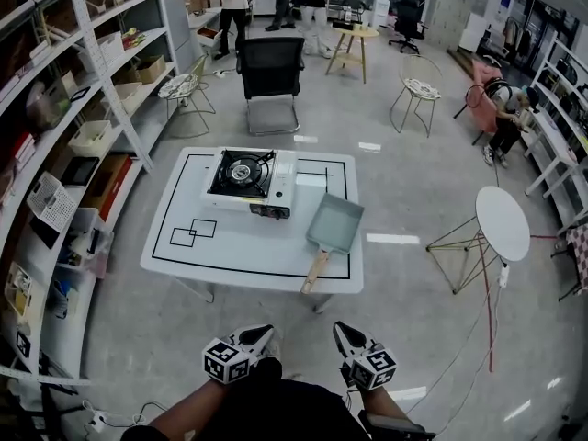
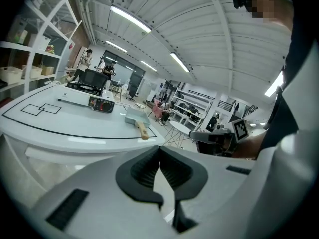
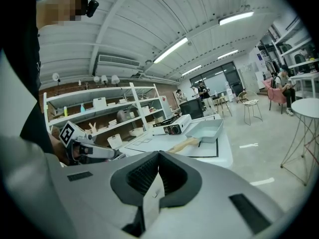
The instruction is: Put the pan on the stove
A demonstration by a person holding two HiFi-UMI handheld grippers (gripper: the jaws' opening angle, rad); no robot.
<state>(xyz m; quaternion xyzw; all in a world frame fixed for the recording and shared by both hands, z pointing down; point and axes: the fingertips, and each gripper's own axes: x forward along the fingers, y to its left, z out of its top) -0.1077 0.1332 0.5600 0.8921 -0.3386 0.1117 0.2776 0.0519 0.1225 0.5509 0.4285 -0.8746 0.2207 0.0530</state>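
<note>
A square grey-blue pan (image 1: pixel 335 222) with a wooden handle (image 1: pixel 315 272) lies on the white table (image 1: pixel 230 246), near its front right corner. Just left of the pan, at the table's back middle, stands the portable gas stove (image 1: pixel 244 180), its burner bare. My left gripper (image 1: pixel 261 335) and right gripper (image 1: pixel 345 334) hang low in front of the table, well short of it, both shut and empty. The left gripper view shows the shut left gripper (image 2: pixel 159 148), the pan (image 2: pixel 135 116) and the stove (image 2: pixel 90 94) beyond. The right gripper view shows the right gripper (image 3: pixel 159 154), the pan (image 3: pixel 207 129) and the stove (image 3: pixel 174 125).
Tall shelving (image 1: pixel 73 136) runs along the left of the table. A black office chair (image 1: pixel 271 72) stands behind it, wire stools (image 1: pixel 418 95) farther back. A round white side table (image 1: pixel 503 223) stands to the right, with a cable on the floor. People stand at the far end.
</note>
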